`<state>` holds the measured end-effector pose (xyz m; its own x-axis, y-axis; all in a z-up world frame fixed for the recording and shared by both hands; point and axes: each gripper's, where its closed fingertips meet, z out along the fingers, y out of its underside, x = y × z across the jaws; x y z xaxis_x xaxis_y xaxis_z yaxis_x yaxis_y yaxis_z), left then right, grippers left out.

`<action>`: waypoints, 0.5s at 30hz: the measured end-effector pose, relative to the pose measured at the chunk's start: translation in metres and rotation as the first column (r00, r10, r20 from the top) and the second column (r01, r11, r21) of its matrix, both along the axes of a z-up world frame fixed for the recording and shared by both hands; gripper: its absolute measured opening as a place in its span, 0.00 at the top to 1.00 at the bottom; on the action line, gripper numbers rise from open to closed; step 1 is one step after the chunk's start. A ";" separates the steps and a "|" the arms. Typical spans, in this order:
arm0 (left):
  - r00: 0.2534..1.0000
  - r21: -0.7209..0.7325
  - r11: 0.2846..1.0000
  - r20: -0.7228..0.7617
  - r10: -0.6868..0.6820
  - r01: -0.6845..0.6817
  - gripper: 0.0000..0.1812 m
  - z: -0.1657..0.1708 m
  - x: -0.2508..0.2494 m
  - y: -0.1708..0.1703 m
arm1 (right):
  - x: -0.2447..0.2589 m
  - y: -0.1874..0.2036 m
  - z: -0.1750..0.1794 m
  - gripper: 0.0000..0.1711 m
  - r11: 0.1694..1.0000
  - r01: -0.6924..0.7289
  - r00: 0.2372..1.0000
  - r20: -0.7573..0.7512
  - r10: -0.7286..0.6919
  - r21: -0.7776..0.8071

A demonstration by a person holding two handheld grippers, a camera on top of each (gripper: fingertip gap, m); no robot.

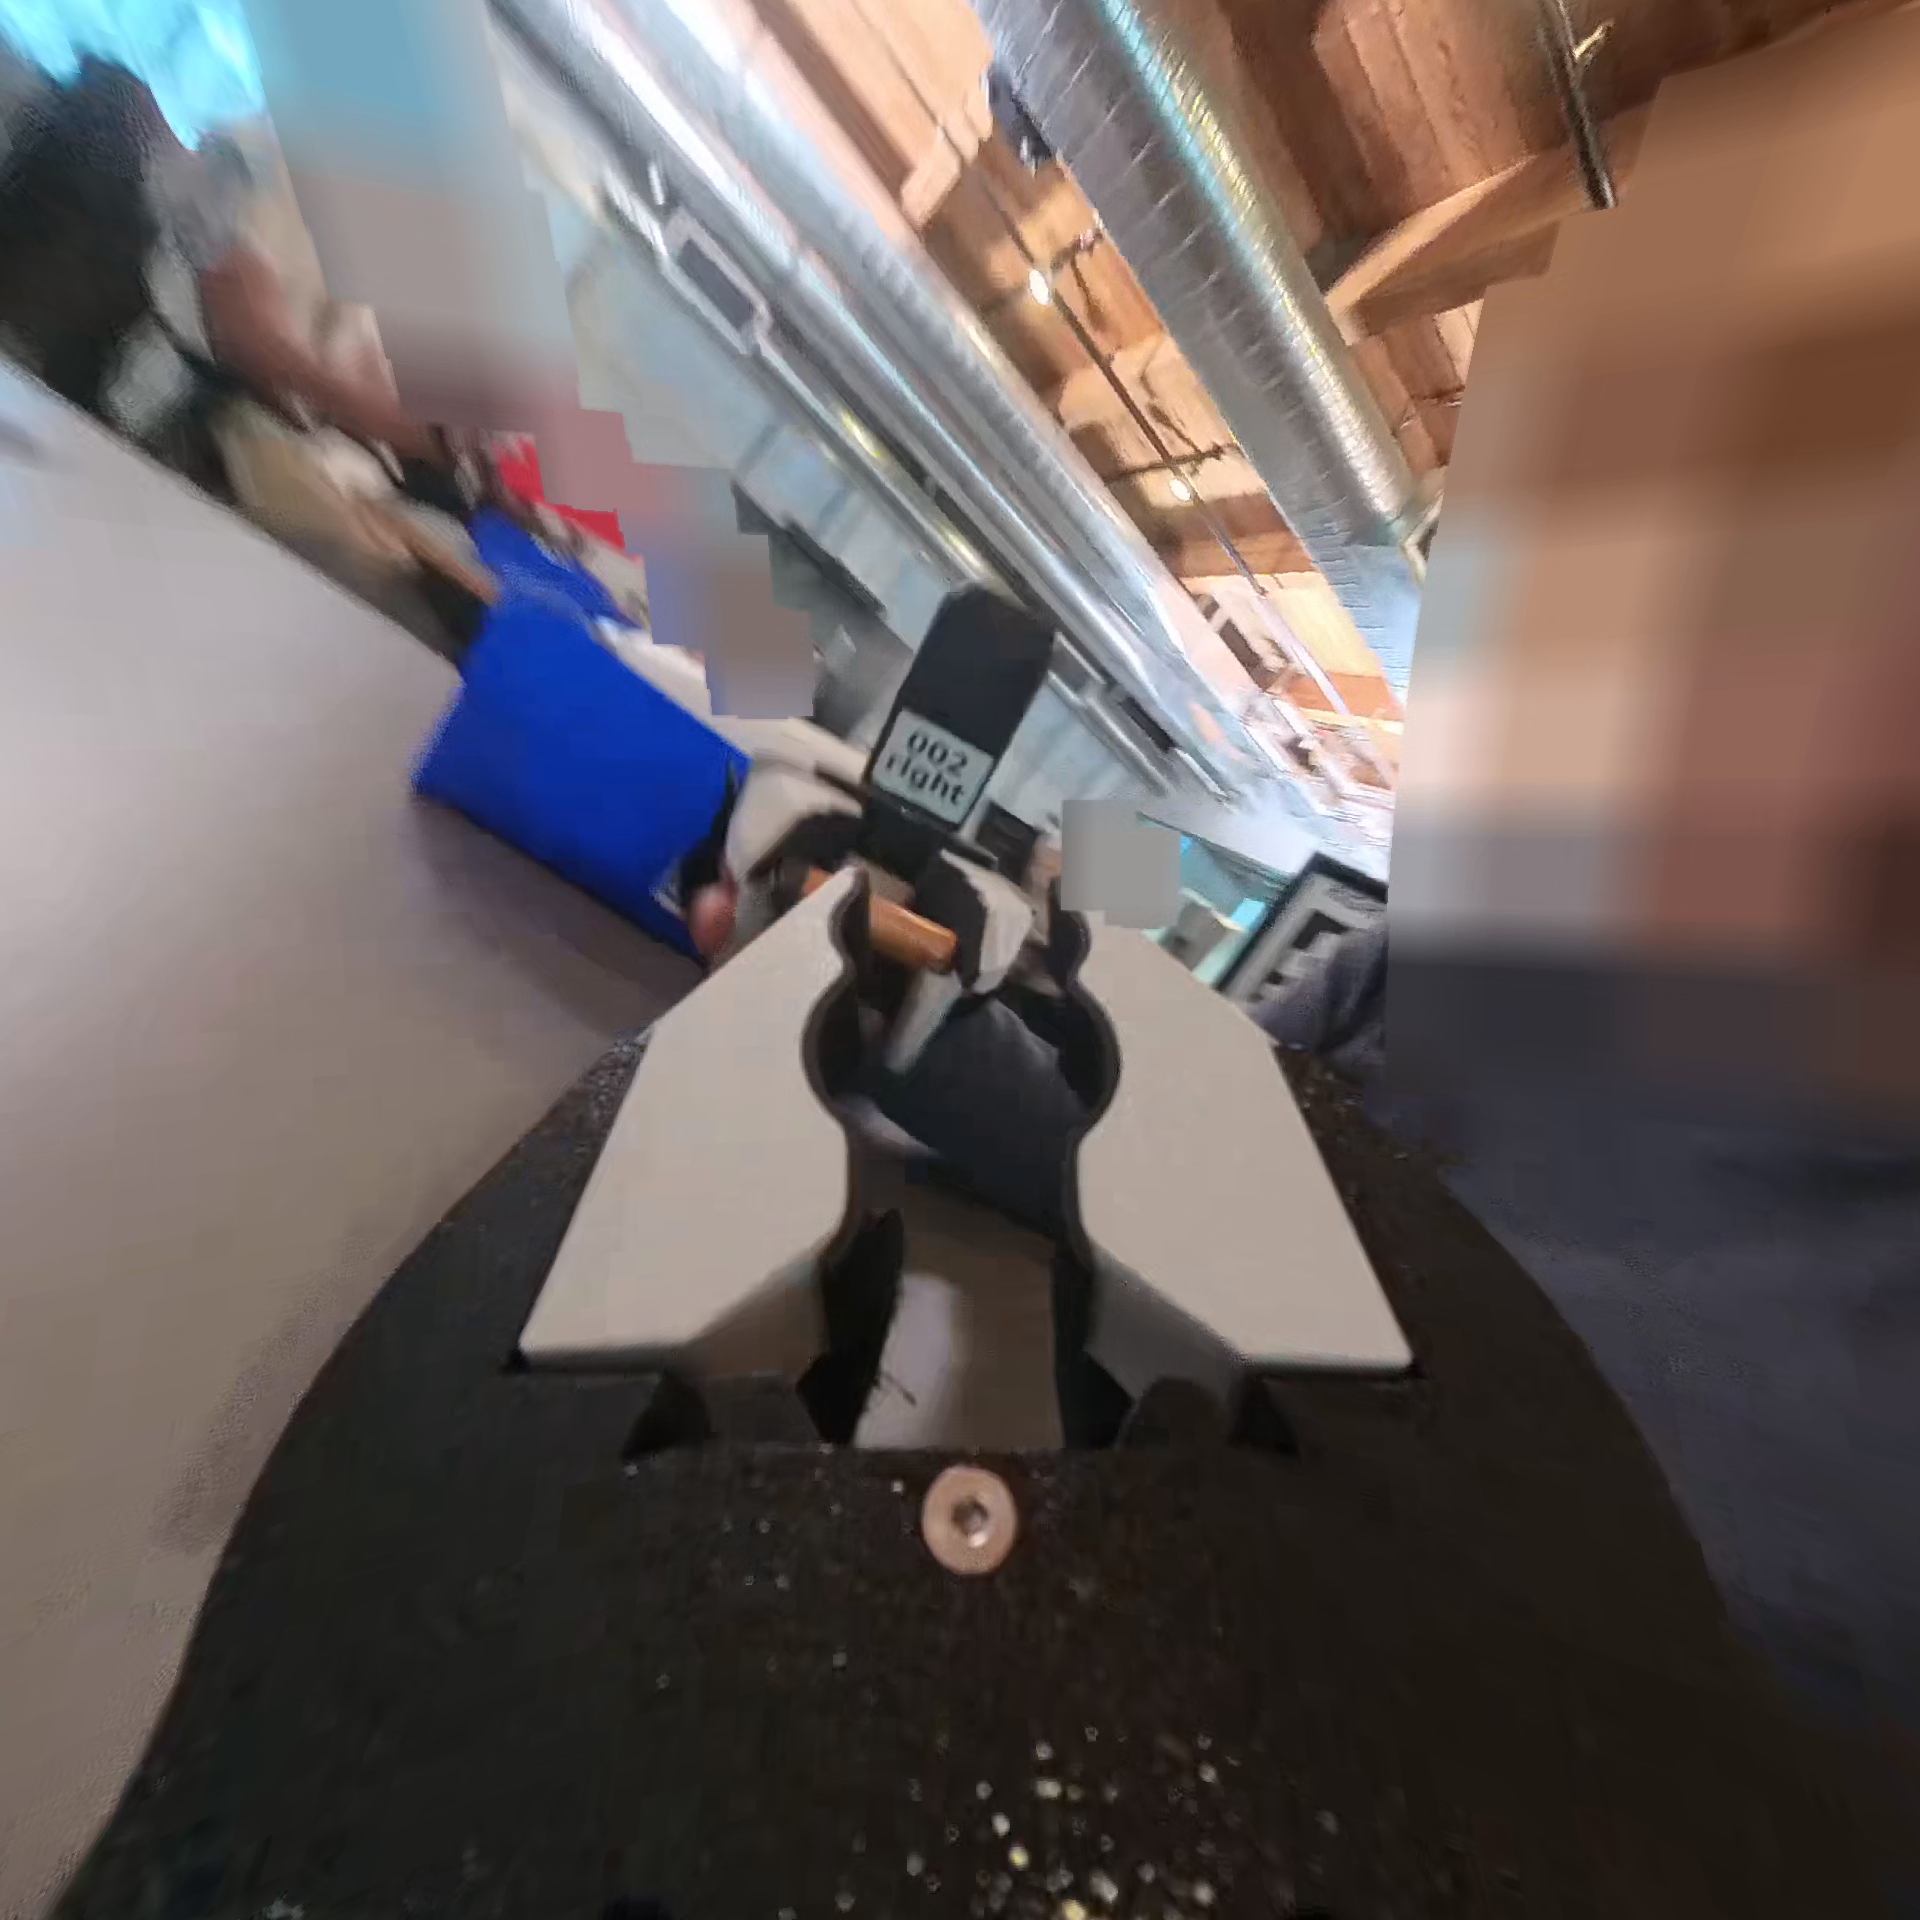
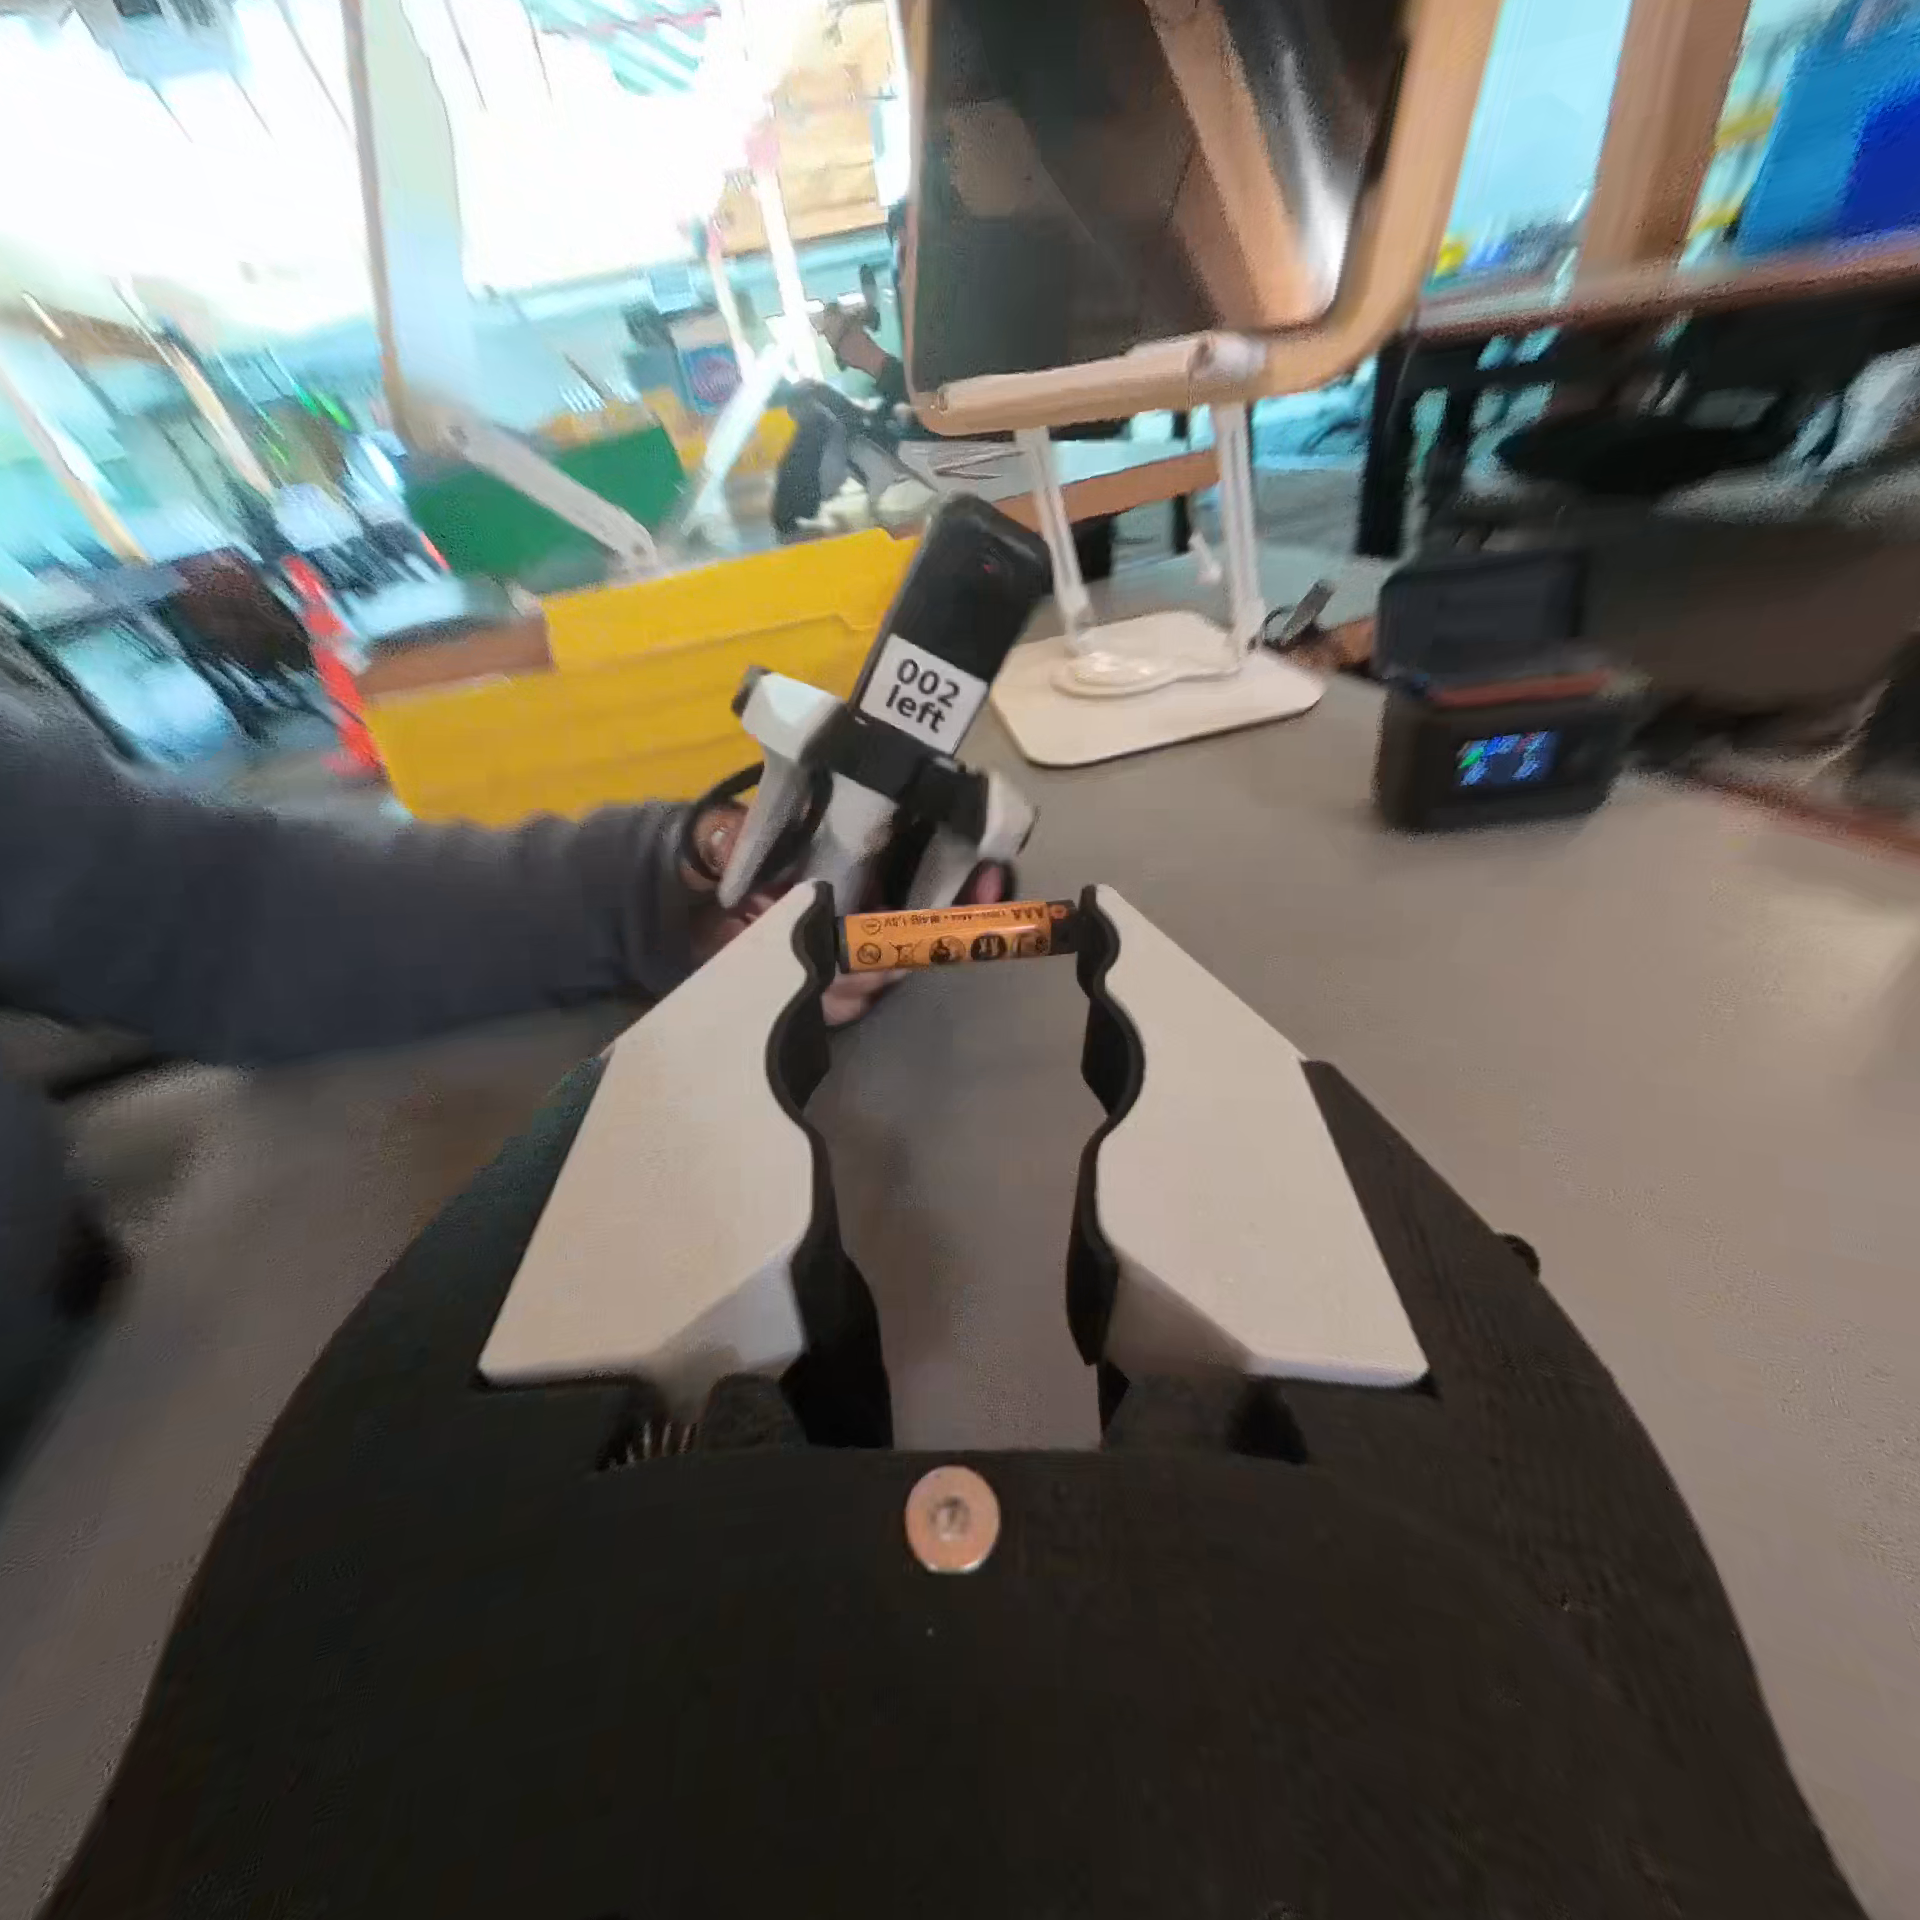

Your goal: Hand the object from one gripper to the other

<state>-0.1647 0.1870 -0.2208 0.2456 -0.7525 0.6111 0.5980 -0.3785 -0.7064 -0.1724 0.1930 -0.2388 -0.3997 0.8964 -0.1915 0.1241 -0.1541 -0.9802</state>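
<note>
The right tool [image 2: 956,930] is pinching an orange battery [image 2: 954,935] end to end at its fingertips. The left tool [image 1: 961,940] is gaping, empty, just beside it. Such a shallow endwise grip is risking the battery popping out and dropping to the grey table [image 2: 1455,1039].

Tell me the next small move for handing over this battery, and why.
Probably bring the left gripper in until its open fingers straddle the middle of the battery, then close. The right gripper holds the orange battery end to end at its fingertips, leaving the middle bare, and in the left wrist view the battery sits just ahead of the left fingers, not yet between them.
</note>
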 end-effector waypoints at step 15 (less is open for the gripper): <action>0.293 0.664 0.746 -0.702 0.649 -0.059 0.77 -0.049 0.032 0.011 | 0.004 -0.016 -0.014 0.74 0.854 -0.169 0.945 0.164 0.282 -0.492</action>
<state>-0.1326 0.1975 -0.2695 0.6997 -0.4953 -0.5149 -0.4763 0.2138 -0.8529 -0.1684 0.1766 -0.2532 -0.4761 0.5689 -0.6706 0.4171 -0.5252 -0.7417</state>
